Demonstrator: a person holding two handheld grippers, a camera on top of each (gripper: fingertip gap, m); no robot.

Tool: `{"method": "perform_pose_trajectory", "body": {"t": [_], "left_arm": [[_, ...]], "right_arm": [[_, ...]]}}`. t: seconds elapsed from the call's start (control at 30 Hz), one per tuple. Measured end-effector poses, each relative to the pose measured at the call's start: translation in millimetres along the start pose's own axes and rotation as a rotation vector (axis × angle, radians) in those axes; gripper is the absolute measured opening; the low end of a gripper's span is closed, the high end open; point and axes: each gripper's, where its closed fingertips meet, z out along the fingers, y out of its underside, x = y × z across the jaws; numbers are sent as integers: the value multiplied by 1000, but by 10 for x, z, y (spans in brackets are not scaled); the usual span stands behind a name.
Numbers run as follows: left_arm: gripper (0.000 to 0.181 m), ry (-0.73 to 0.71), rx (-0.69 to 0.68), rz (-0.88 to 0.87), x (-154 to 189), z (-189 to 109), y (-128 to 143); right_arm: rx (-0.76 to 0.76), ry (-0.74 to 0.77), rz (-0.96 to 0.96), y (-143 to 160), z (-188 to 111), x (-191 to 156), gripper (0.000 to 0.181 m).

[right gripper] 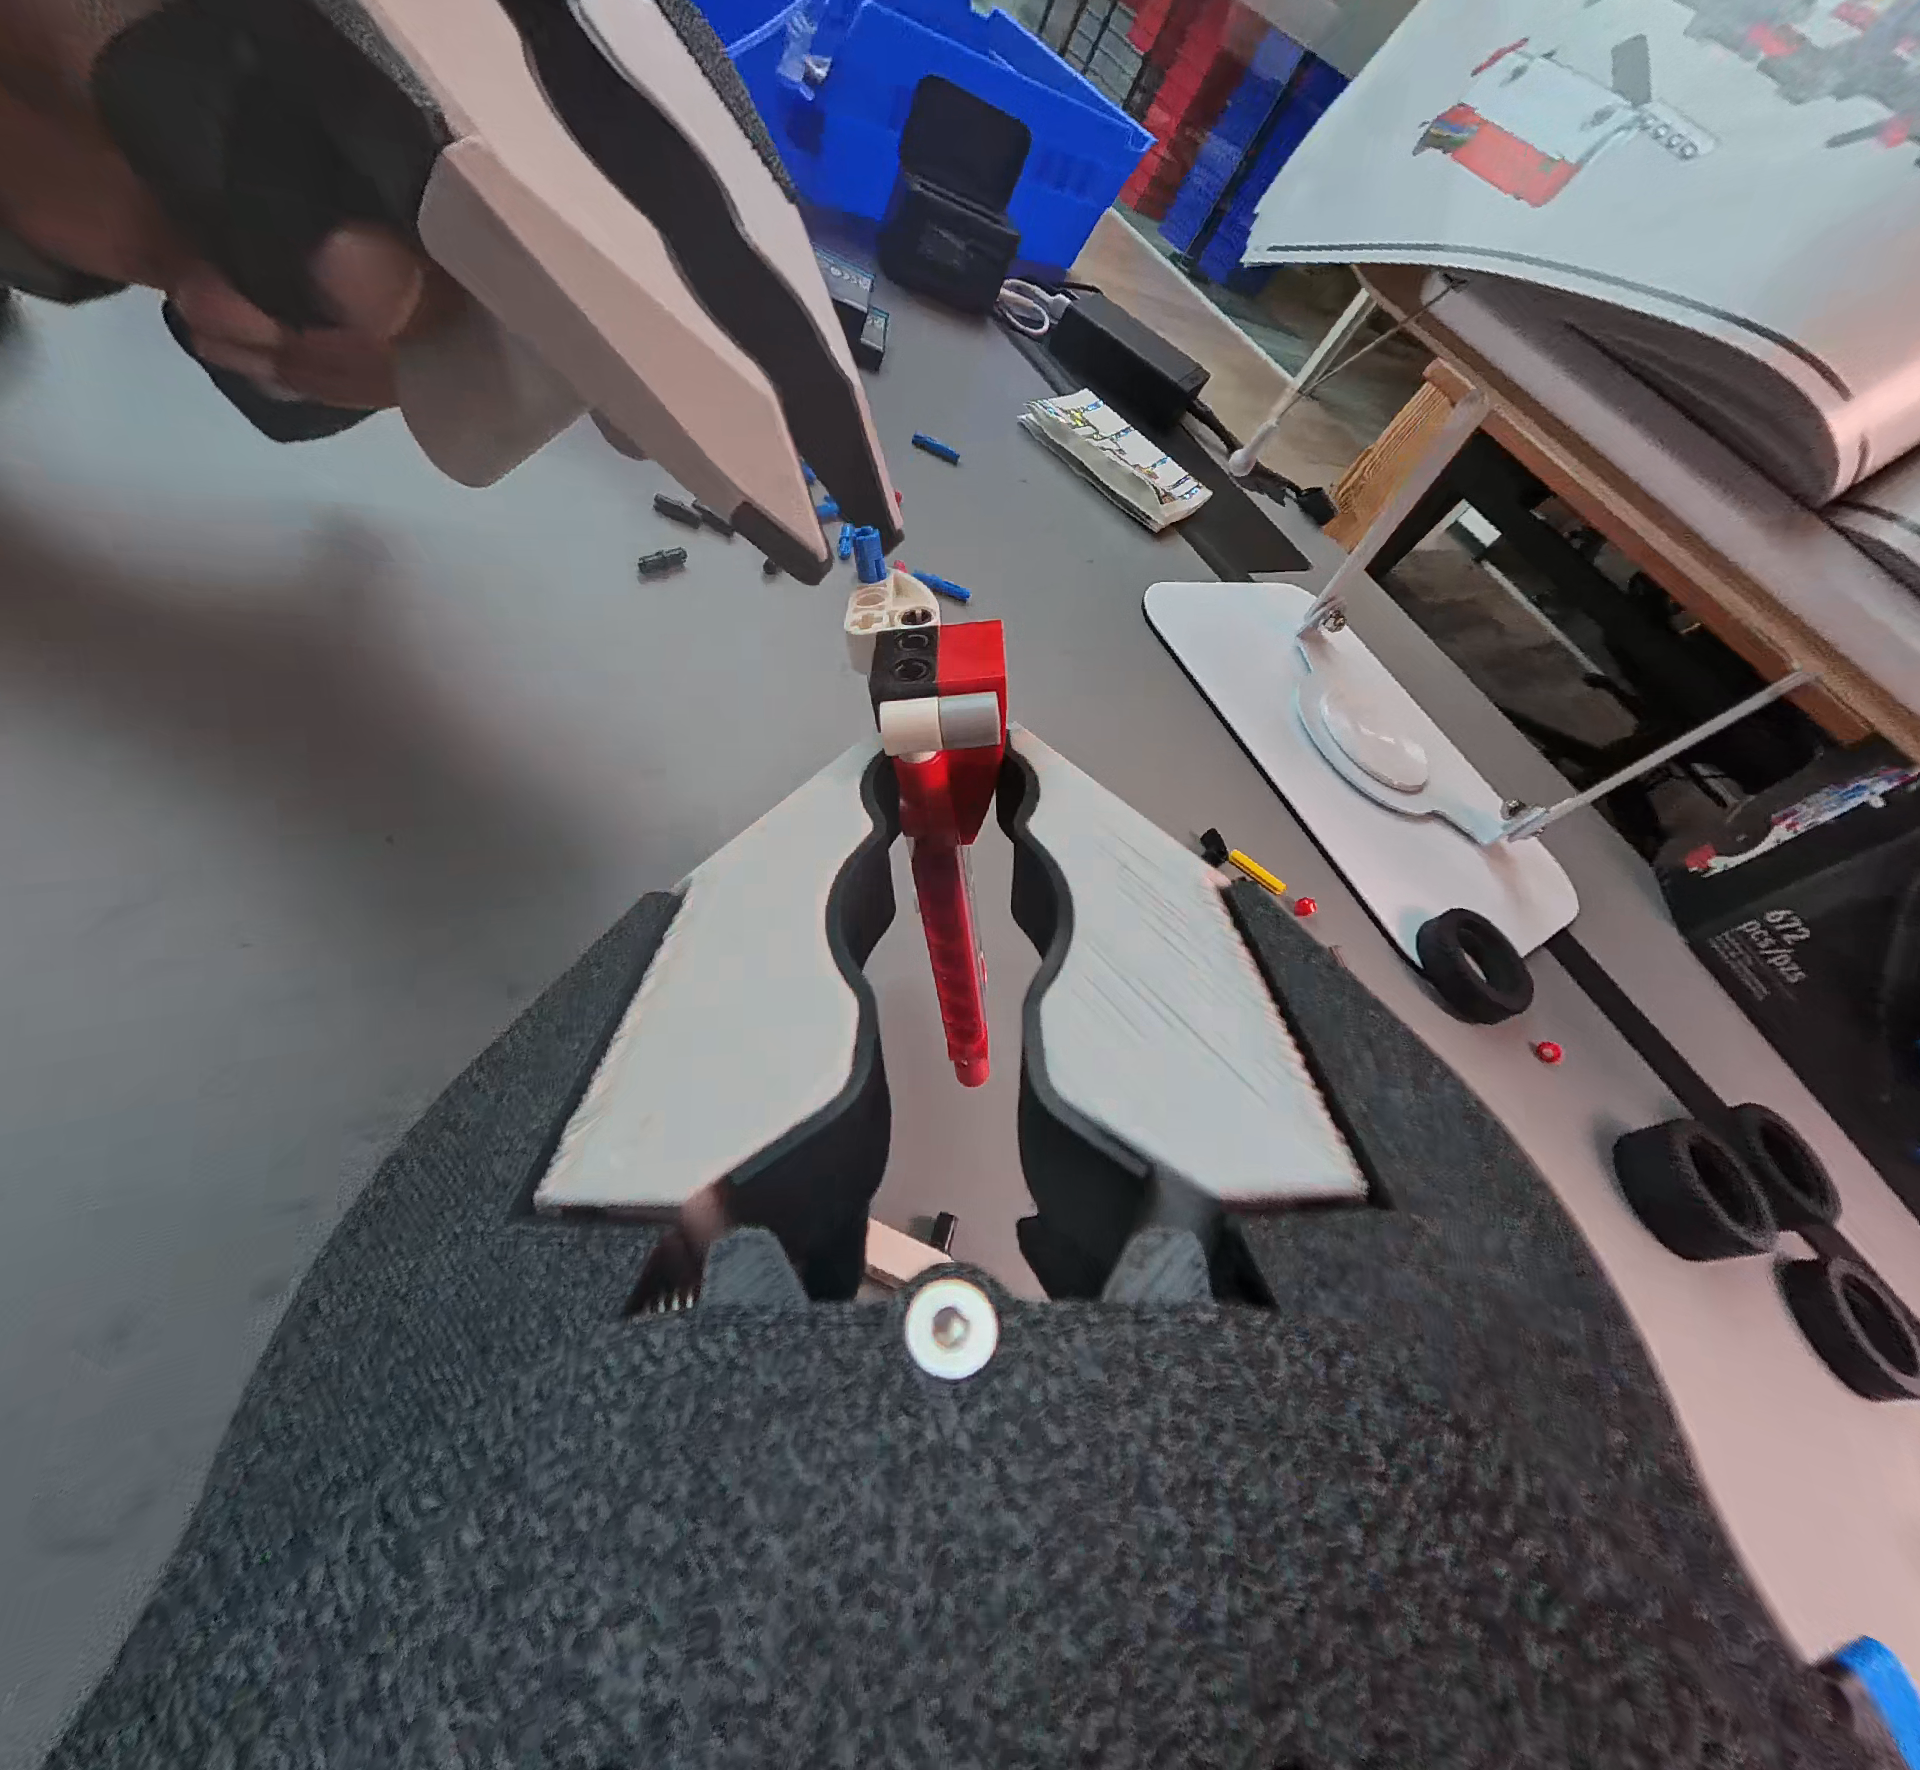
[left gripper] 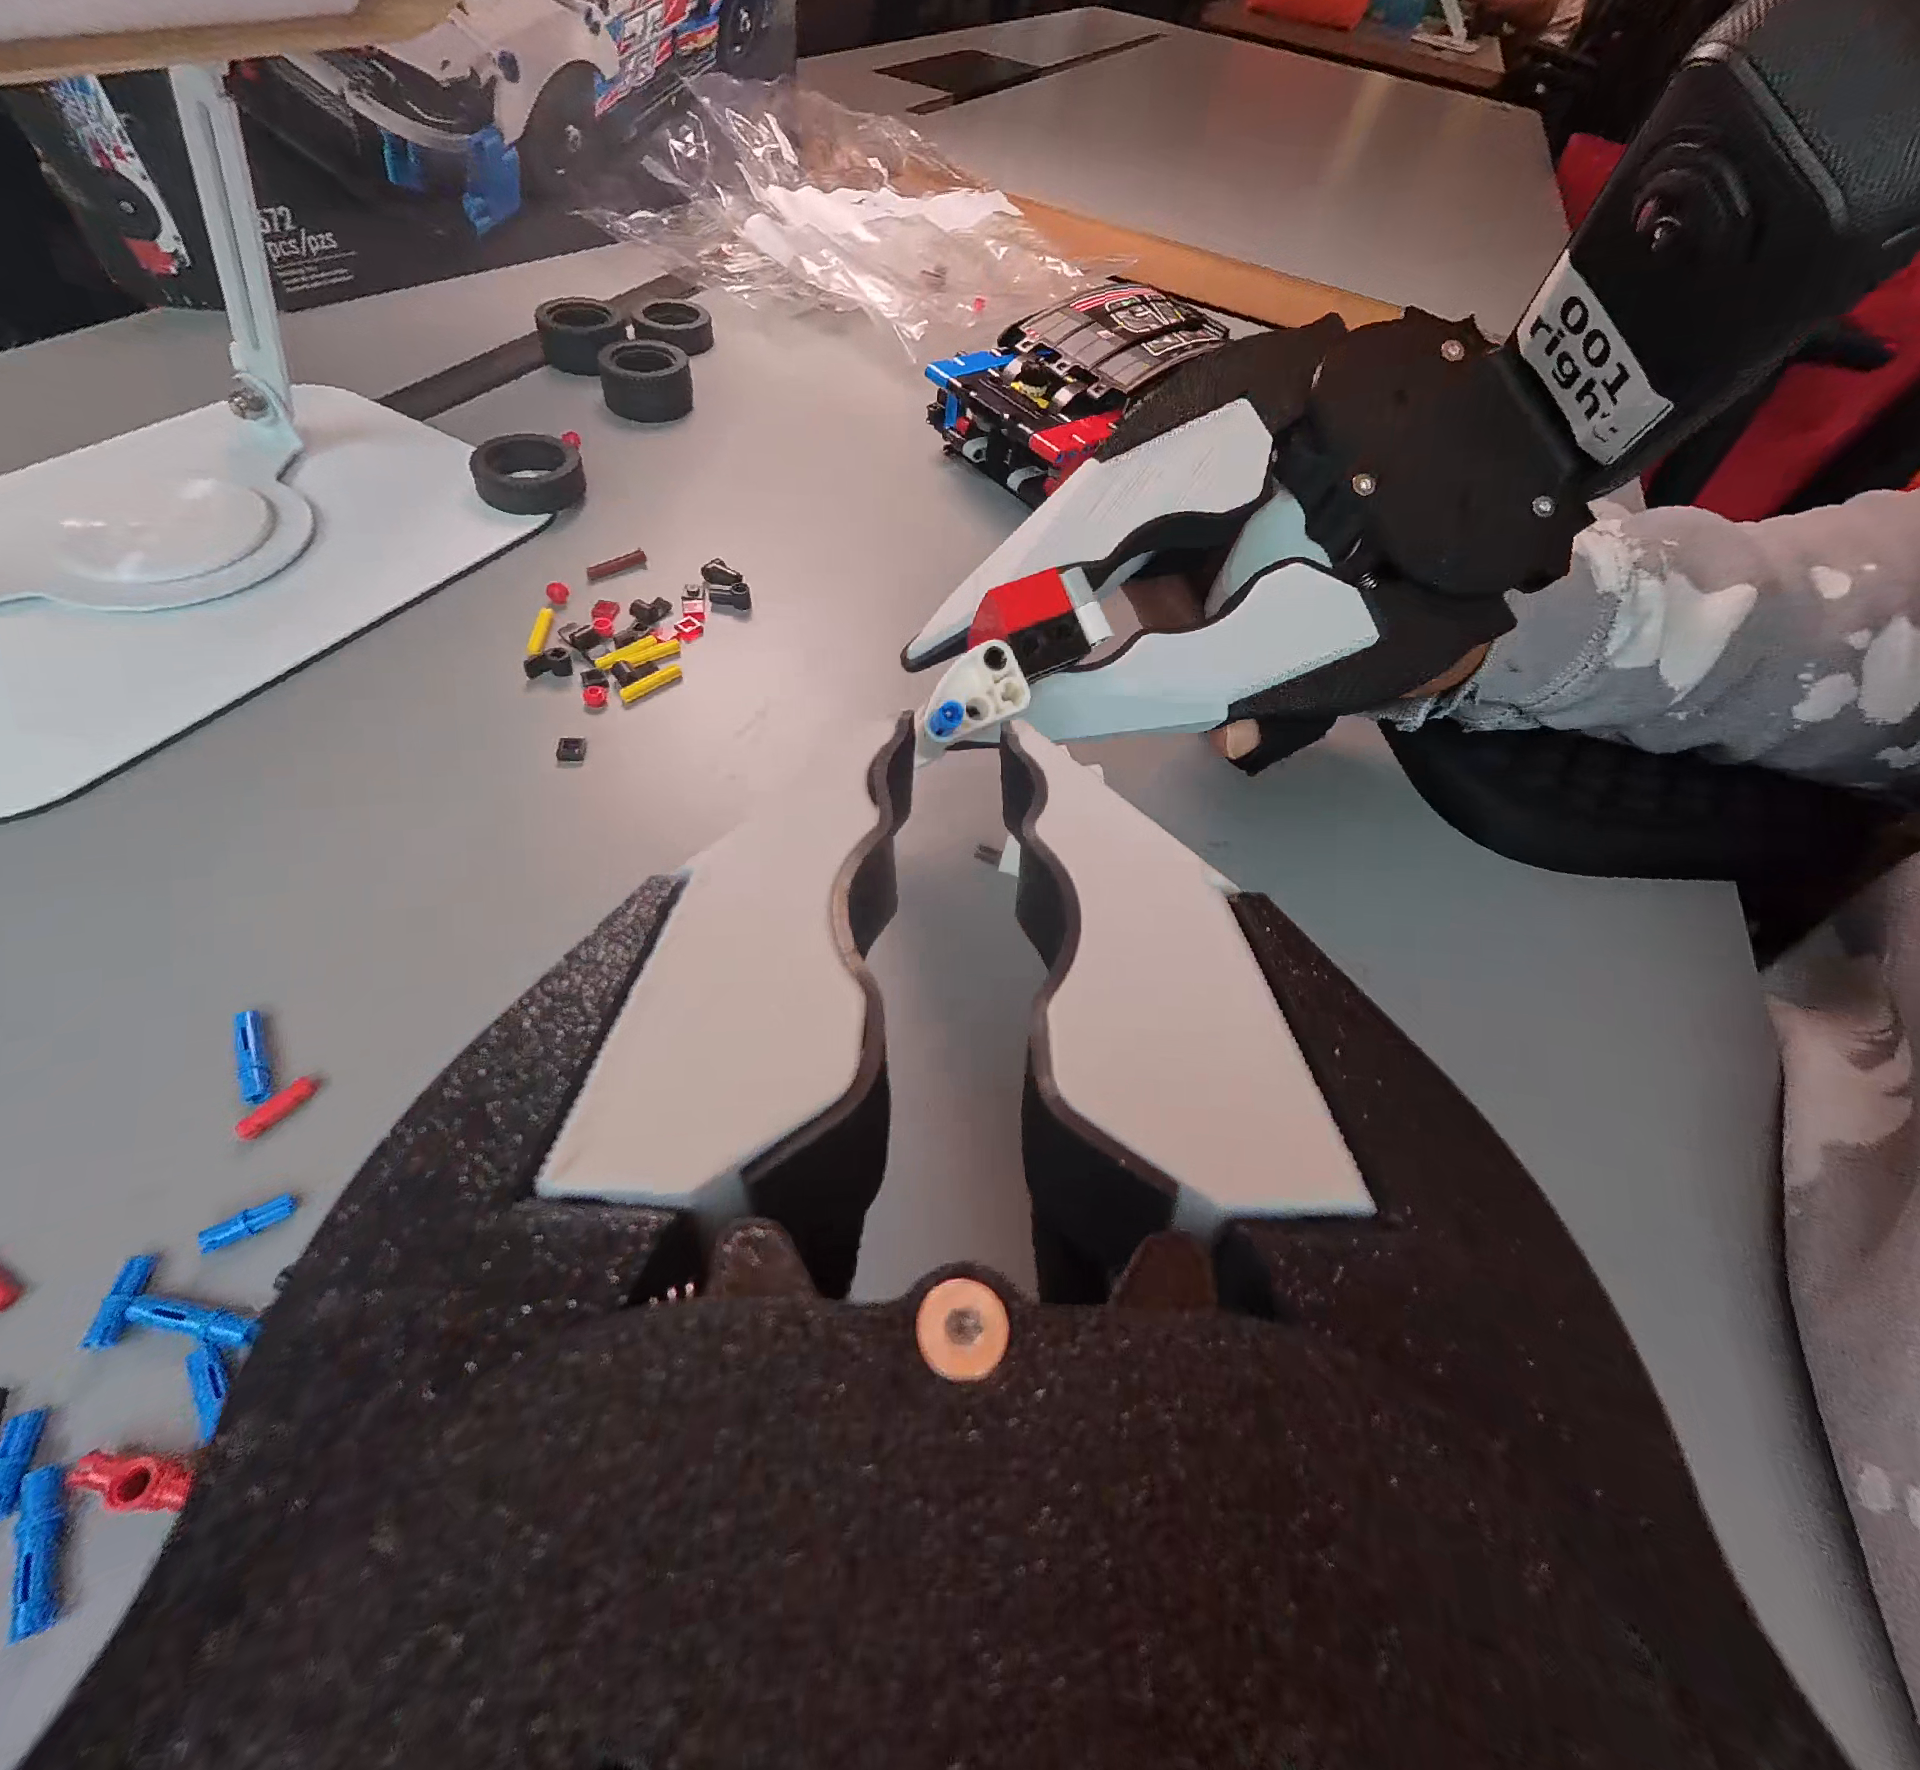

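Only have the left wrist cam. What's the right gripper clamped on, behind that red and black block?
Observer: The right gripper pinches the brick subassembly low on its red part. A long red beam runs back between the fingers.
Operator: Blue pin seated?
Observer: The blue pin sticks out of the white connector, right at the left gripper tips. Can't tell if it's gripped.
Operator: Behind my left gripper?
Observer: Blue bins and a black power brick.
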Motion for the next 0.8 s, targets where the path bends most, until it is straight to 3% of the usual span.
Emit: {"method": "perform_pose_trajectory", "body": {"t": [0.13, 0.47, 0.8], "left_arm": [[3, -26, -26, 38, -5, 4, 51], [0, -62, -38, 129, 40, -42, -9], [0, -81, 6, 173, 116, -25, -126]], "right_arm": [[-6, -6, -52, -7, 11, -67, 15], [-110, 34, -167, 25, 20, -61, 15], [-198, -6, -62, 72, 45, -37, 14]]}}
